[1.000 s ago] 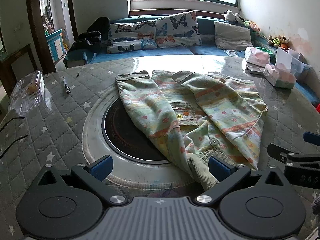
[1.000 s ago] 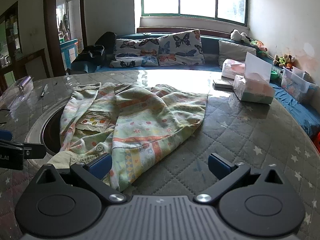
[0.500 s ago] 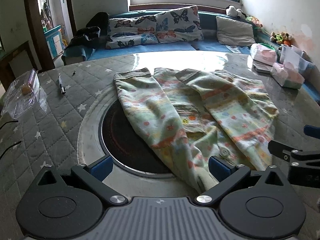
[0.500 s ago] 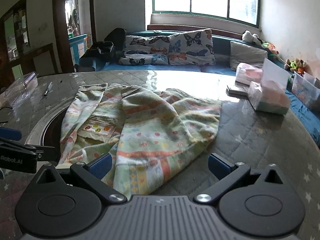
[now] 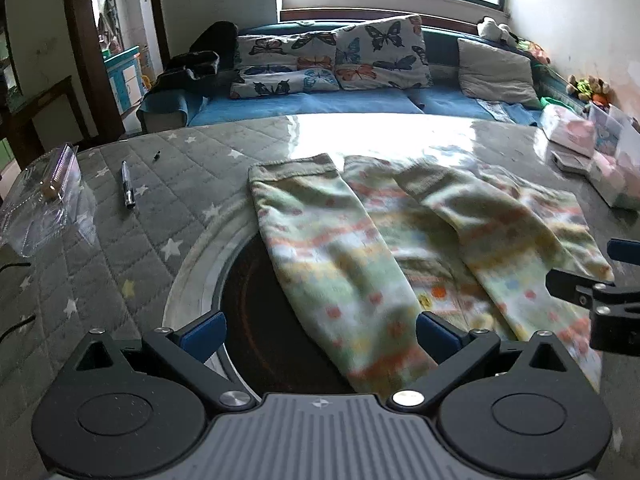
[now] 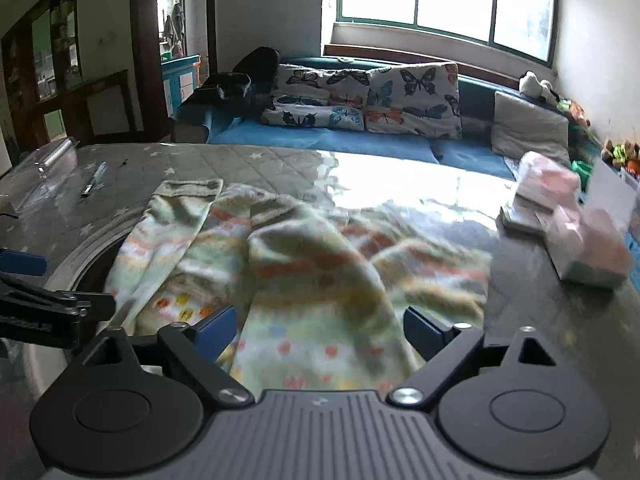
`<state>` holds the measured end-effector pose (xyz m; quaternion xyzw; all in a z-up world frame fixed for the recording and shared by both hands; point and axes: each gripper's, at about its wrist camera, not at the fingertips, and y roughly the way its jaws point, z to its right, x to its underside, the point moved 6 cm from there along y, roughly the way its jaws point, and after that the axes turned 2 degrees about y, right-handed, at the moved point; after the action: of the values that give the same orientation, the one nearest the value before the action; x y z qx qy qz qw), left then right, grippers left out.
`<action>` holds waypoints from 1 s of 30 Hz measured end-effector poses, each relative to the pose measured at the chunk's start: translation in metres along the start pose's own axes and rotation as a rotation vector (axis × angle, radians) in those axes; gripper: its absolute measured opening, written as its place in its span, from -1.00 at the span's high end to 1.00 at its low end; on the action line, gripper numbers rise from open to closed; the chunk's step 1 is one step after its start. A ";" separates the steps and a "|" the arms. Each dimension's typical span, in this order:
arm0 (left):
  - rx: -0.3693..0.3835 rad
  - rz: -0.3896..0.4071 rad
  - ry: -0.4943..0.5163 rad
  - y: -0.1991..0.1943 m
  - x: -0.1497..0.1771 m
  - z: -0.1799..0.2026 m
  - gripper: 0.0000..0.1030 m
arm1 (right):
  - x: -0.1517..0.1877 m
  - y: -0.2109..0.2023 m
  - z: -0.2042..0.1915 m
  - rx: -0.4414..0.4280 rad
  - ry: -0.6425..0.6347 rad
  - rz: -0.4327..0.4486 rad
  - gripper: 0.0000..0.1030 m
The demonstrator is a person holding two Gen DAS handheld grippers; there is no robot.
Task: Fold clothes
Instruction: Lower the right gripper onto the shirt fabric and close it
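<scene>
Garment print motion-blurred; near hem cut off behind both gripper bodies. Plastic box (image 5: 44,204) at 9 o'clock counter (image 5: 132,248) edge, pen (image 5: 127,190) beside; bare quilted room between. Patterned garment (image 5: 360,264) flat mid-counter, overlapping dark round inset (image 5: 256,320). Left gripper (image 5: 318,330) fingers apart, cloth between, unpinched. Right gripper (image 6: 320,328) fingers apart, just been closing, over cloth. Tissue packs (image 6: 584,248) at 3 o'clock.

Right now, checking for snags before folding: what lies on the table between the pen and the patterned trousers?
Nothing: in the left wrist view only bare star-quilted table cover separates the pen from the trousers.
</scene>
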<state>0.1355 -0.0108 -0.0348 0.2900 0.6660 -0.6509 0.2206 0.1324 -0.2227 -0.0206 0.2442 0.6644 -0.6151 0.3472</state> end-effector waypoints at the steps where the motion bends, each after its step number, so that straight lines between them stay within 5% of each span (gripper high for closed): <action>1: -0.001 -0.001 -0.002 0.003 -0.003 -0.001 -0.99 | -0.004 0.006 0.000 -0.004 -0.002 -0.002 -0.65; 14: 0.014 0.004 0.018 0.036 -0.033 0.003 -0.86 | -0.049 0.091 0.002 -0.018 -0.058 -0.035 -0.34; 22: 0.042 0.015 0.061 0.052 -0.052 0.024 -0.75 | -0.041 0.101 0.014 -0.067 -0.016 -0.077 0.74; 30: 0.041 0.007 0.091 0.063 -0.055 0.036 -0.61 | -0.043 0.065 0.045 -0.064 0.071 0.000 0.88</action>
<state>0.2158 -0.0531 -0.0464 0.3260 0.6606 -0.6500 0.1865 0.2159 -0.2543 -0.0299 0.2547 0.6956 -0.5845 0.3312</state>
